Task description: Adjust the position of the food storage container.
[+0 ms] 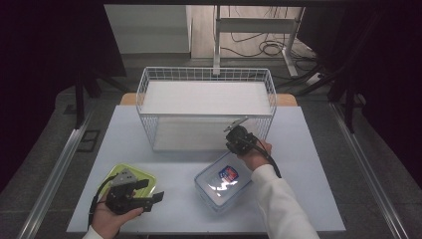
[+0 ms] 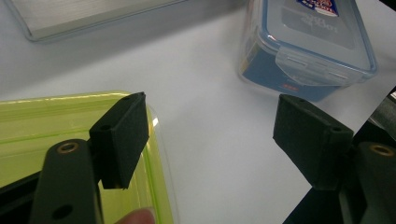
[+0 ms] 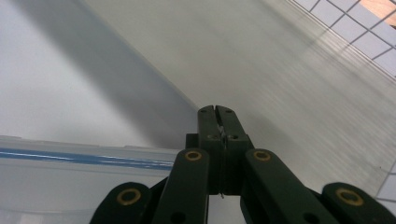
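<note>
Left gripper [image 1: 149,196] hovered w/ fingers spread by green tray [image 1: 117,174]; right gripper [image 3: 217,112], fingers clenched empty, sat btwn clear lidded container [image 1: 224,181] & wire basket [image 1: 149,92] on bench [image 1: 164,159], likely readying a grab.

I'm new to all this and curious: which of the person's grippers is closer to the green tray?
The left. The left gripper hangs over the near right edge of the green tray; the right gripper is across the table by the wire basket.
</note>
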Available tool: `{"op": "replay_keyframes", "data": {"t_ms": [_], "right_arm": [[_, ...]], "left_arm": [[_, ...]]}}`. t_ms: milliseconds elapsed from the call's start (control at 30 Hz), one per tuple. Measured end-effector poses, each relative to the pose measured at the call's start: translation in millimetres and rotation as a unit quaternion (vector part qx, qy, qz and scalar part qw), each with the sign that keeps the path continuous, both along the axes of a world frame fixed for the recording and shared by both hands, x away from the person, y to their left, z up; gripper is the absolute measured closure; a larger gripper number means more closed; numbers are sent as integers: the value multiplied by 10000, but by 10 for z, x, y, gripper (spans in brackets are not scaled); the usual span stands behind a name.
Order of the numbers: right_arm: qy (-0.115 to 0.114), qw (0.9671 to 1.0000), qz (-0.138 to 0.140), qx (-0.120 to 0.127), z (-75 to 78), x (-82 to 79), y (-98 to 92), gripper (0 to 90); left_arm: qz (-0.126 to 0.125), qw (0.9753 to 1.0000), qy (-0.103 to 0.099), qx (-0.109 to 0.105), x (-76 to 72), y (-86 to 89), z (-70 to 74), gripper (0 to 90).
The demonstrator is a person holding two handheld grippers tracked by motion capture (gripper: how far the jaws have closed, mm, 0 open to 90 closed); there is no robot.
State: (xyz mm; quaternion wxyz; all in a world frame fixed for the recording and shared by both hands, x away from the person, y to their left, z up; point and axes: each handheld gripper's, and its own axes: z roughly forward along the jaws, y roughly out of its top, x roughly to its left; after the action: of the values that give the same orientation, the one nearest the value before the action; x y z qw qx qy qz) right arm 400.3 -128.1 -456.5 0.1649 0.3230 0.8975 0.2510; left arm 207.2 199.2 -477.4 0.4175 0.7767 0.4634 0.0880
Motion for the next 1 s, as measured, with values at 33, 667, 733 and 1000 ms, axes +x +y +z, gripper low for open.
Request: {"op": "replay_keyframes", "data": {"t_ms": [33,667,733,1000], "right_arm": [[2,10000,-16,14,-1,-3,-17,895],[-25,9998,-187,73,6,-104,-321,896],[-19,9998,-200,50,10,-119,-355,896],[-23,9997,-254,50,15,-165,-438,896]], "left_arm": [[-5,10000,6,8,3,-2,-3,266],[128,9998,-124,66,159,5,1,259],[141,9998,-112,77,172,13,4,260],[180,9998,-93,40,201,26,5,259]]}}
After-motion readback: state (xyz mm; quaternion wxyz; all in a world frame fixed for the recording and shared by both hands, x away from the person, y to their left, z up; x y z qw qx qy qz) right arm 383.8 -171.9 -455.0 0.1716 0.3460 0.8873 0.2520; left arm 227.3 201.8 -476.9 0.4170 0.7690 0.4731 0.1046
